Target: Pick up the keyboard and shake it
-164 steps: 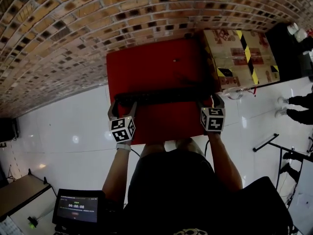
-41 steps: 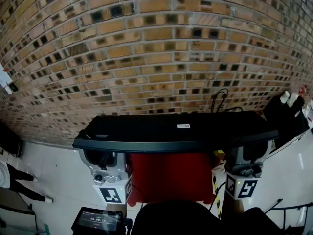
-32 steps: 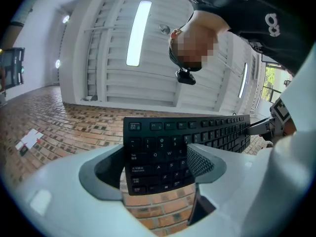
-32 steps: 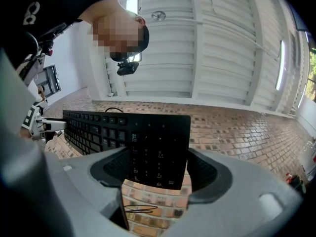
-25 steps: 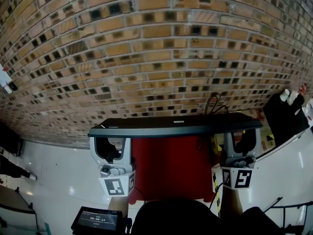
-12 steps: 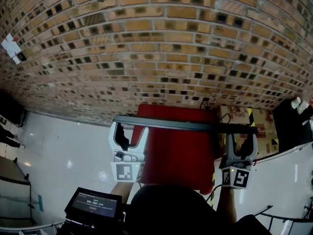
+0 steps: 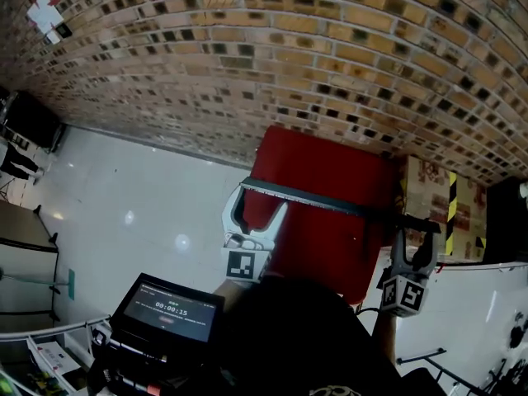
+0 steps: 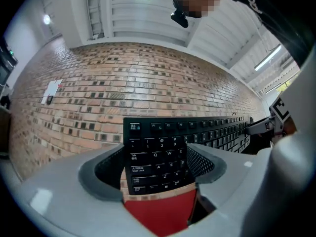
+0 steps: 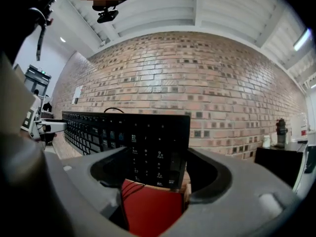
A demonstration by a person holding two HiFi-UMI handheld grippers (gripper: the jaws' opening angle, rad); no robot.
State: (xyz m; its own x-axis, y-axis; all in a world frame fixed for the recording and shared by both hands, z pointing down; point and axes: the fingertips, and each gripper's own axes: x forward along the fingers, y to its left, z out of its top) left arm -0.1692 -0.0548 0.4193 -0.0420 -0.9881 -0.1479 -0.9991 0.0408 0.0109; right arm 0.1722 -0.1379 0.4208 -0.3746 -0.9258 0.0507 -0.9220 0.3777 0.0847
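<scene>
One black keyboard (image 7: 330, 202), lifted clear of one red desk (image 7: 326, 159) and seen edge-on, spanning from the desk's left edge to just past its right edge. Two claws, one per end: left claw (image 7: 260, 199) clamped on the Esc-and-Tab end, right claw (image 7: 415, 225) clamped on the number-pad end. Flat slab of matte black plastic keys; grey moulded claw arms with dark mesh-textured pads; smooth rectangular desk top.
</scene>
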